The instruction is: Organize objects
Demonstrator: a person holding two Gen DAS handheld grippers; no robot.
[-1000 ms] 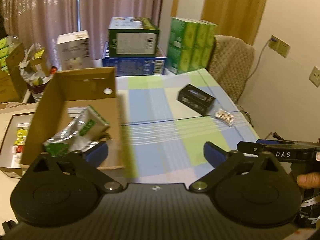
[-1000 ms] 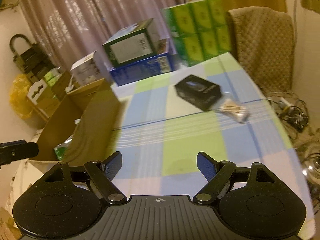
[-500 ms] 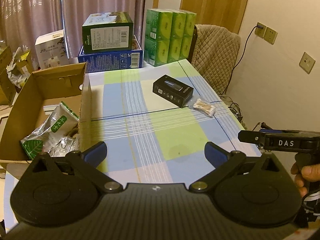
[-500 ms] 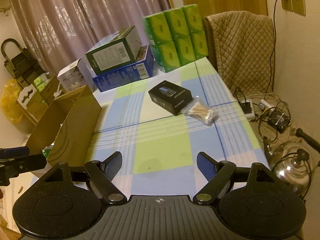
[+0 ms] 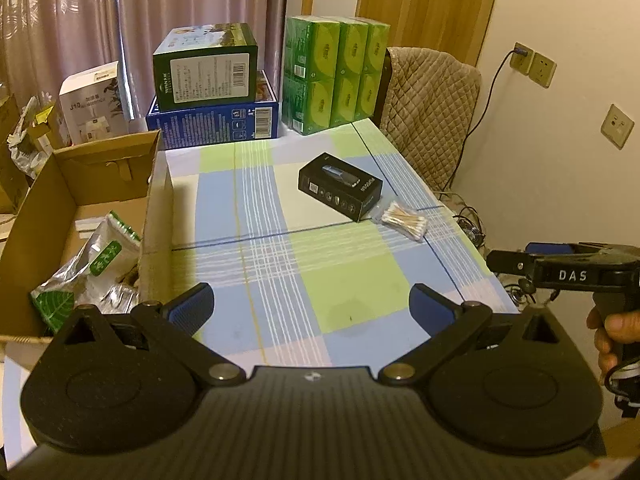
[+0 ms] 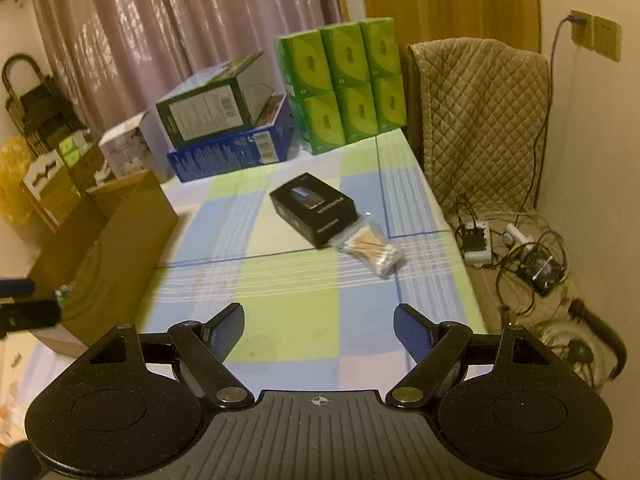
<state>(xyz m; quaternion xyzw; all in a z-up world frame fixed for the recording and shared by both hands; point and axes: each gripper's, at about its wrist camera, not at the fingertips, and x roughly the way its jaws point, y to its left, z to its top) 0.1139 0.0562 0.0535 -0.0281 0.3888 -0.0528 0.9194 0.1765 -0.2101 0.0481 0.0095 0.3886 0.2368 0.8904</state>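
Note:
A small black box (image 5: pixel 340 191) (image 6: pixel 314 209) lies on the checked tablecloth (image 5: pixel 320 280) past the middle of the table. A clear bag of cotton swabs (image 5: pixel 403 220) (image 6: pixel 370 249) touches its near right corner. An open cardboard box (image 5: pixel 160 216) (image 6: pixel 116 248) at the table's left holds silver and green packets (image 5: pixel 96 268). My left gripper (image 5: pixel 310 310) is open and empty above the table's near edge. My right gripper (image 6: pixel 319 330) is open and empty too, well short of the black box. It also shows at the right edge of the left wrist view, held by a hand (image 5: pixel 612 332).
Stacked at the table's far end are a blue box (image 5: pixel 212 122), a dark green box (image 5: pixel 206 68) and green tissue packs (image 5: pixel 336 74). A quilted chair back (image 6: pixel 480 120) stands to the right. Cables, a power strip (image 6: pixel 476 240) and a kettle lie on the floor beside the table.
Both grippers have pulled back and swung right: the left wrist view turned from the cardboard box toward the table's middle. The black box and swabs stayed put.

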